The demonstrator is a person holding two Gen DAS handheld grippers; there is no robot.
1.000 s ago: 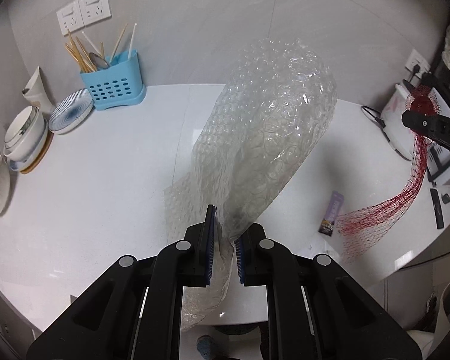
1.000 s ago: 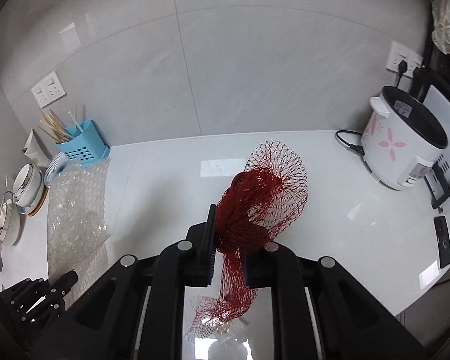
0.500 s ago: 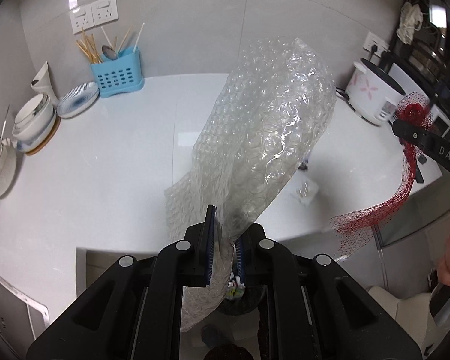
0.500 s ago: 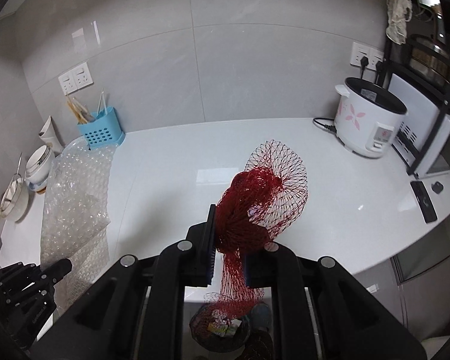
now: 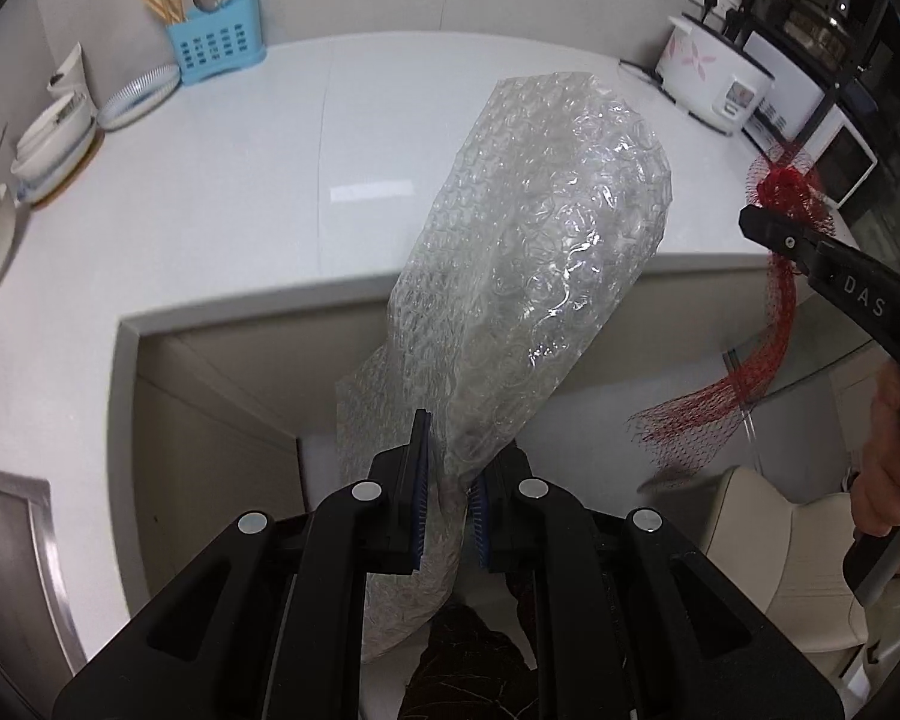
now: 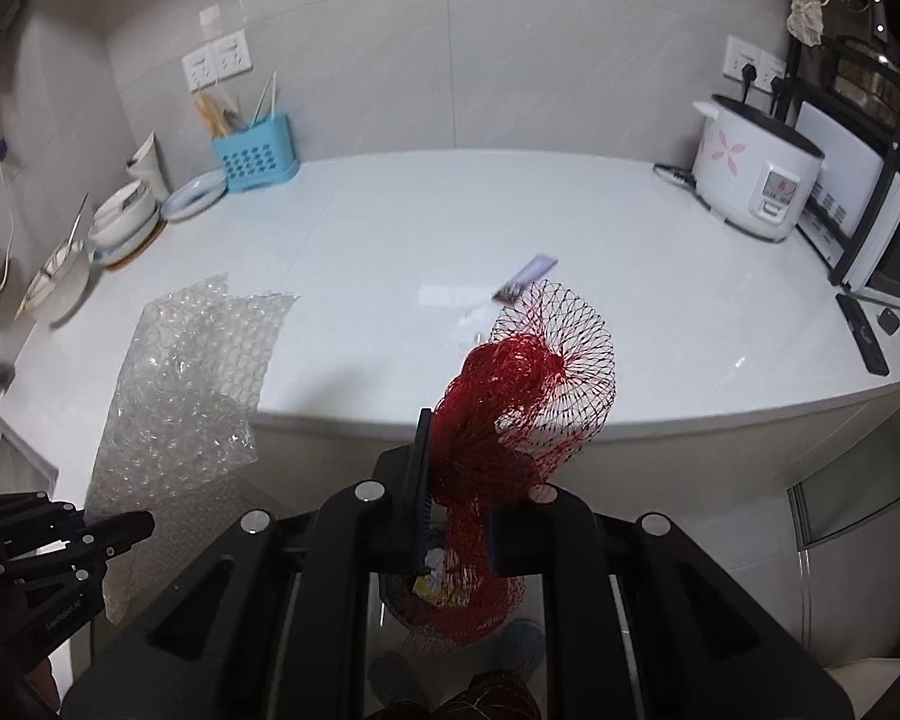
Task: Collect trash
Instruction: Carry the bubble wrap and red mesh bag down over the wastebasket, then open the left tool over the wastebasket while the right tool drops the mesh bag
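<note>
**Both grippers carry packing scraps off the desk edge**

The left gripper [image 5: 450, 480] has its jaws nearly closed on a sheet of bubble wrap [image 5: 534, 276]. The sheet is pinched low down between the two blue-padded fingers [image 5: 419, 480]; most of it stands up and away from the jaws in a loose, crumpled tube, while a shorter tail hangs below them. Seen from the right wrist camera, the same sheet [image 6: 192, 372] rises above the left gripper [image 6: 132, 525] at the lower left of the frame, in front of the white desk [image 6: 660, 300].

The right gripper [image 6: 456, 480] has its jaws likewise almost closed, clamped on a red mesh net bag [image 6: 510, 408]. A bunched knot of net sits right at the fingertips, an open loop of mesh billows above them, and a strand trails down between the fingers. From the left wrist camera the right gripper [image 5: 768, 225] shows at the right edge, held by a hand [image 5: 888, 480], with the red net [image 5: 780, 330] streaming down from its tip.

Both grippers hang out past the front edge of the desk, over the floor rather than the worktop. Directly below the right jaws, partly hidden by the net, is a dark bin [image 6: 414, 594] with scraps inside.

A small purple wrapper [image 6: 528, 276] lies on the desk beyond the net. At the back stand a blue utensil holder [image 6: 255, 159], stacked bowls [image 6: 120, 222] to the left, and a white rice cooker [image 6: 756, 180] to the right.
</note>
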